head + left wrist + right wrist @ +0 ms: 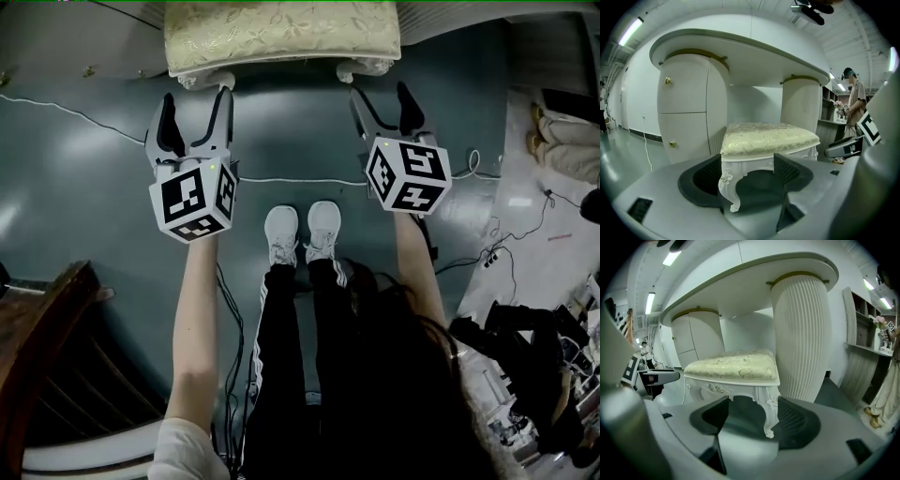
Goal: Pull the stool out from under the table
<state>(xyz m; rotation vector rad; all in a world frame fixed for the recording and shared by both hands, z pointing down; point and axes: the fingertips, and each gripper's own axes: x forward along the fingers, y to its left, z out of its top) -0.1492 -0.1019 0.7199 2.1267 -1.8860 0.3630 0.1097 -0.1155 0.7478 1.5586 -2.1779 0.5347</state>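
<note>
At 12 o'clock a stool (281,36) leg stands before the parted jaws of the left tool (195,105) and the right tool (384,101). Open floor (291,141) runs between them; a wooden chair (37,347) crowds 8 o'clock.

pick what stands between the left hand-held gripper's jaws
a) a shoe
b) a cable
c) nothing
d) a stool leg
D: in the left gripper view, a carved white leg of the stool stands between the open jaws of the left hand-held gripper.
</note>
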